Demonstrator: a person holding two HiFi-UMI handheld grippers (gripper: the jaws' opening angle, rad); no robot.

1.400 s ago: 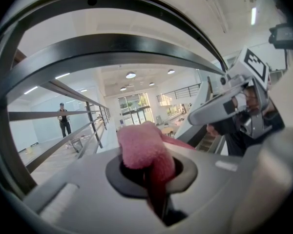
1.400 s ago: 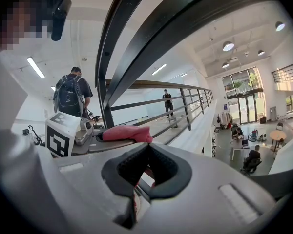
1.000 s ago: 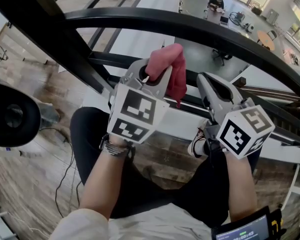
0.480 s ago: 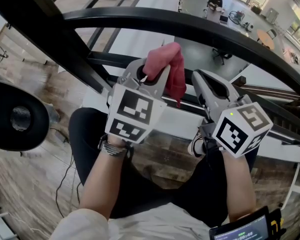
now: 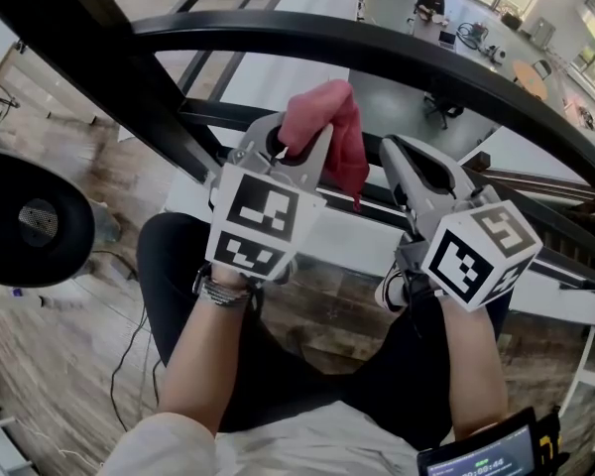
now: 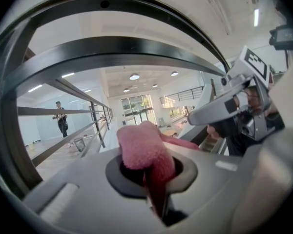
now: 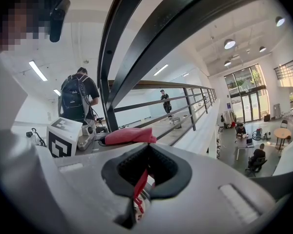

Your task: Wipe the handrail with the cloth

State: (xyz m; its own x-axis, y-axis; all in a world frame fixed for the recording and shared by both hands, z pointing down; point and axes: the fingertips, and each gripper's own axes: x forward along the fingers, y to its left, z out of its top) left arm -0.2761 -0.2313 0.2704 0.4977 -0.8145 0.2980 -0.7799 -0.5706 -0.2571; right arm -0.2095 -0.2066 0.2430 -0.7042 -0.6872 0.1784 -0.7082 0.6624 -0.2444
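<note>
We hold the pink cloth bunched in the left gripper, whose jaws are clamped on it, one loose tail hanging toward the right gripper. That one's jaws are pressed together on nothing we can name; only a thin red strip shows low in their seam, and we cannot tell what it is. The cloth sits below the black handrail and apart from it, so wiping has not begun. The main risk, as we judge it, is the grip: only a fold is pinched, and dragging it hard along the rail could pull it free. Beyond the rail lies an open drop to the lower floor, so a slipped cloth would likely be lost. The hanging tail could also snag on the lower bar, and the two grippers are just beside each other, so a quick sweep to the right may knock them together. For room, the rail curves away freely to the right; to the left the slanted post meets it and bounds the stroke. Above the rail nothing blocks us.
</note>
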